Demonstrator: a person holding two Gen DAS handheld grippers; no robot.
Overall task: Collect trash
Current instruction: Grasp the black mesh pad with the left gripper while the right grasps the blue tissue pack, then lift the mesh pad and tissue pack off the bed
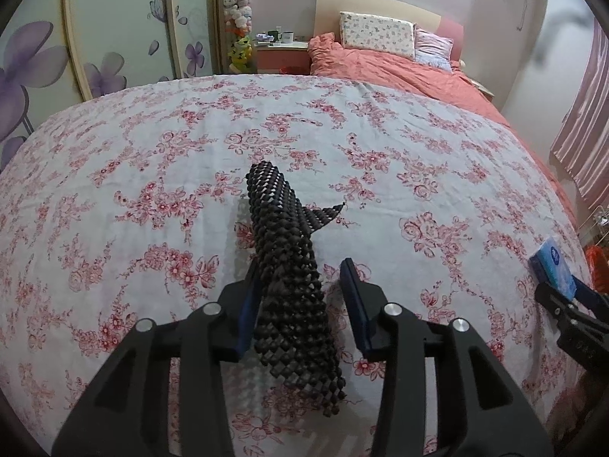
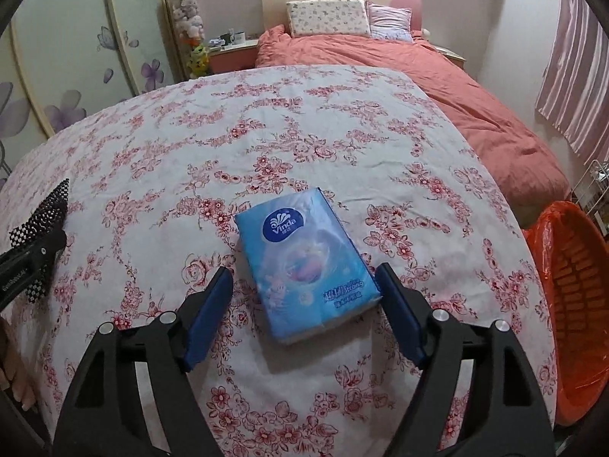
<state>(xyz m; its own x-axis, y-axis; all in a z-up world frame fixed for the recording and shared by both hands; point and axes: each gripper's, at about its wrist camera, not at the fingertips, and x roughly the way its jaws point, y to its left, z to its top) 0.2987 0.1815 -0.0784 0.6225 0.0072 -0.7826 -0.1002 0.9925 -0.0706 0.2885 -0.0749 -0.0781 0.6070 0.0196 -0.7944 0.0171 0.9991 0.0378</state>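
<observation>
Lengthwise, black mesh strip (image 1: 290, 266) points away — between tool (image 1: 302, 278) pads.

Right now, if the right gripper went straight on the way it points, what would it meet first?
Probably the blue Vinda tissue pack, lying between the right gripper's open jaws on the floral bedsheet.

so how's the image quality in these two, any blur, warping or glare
Left wrist view: fisheye bows the floral bedspread into a dome; the black mesh mat is sharp, with a blurred grey smear at upper right. Right wrist view: same warp; soft sheen on the blue tissue pack; dark corner vignetting.
</observation>
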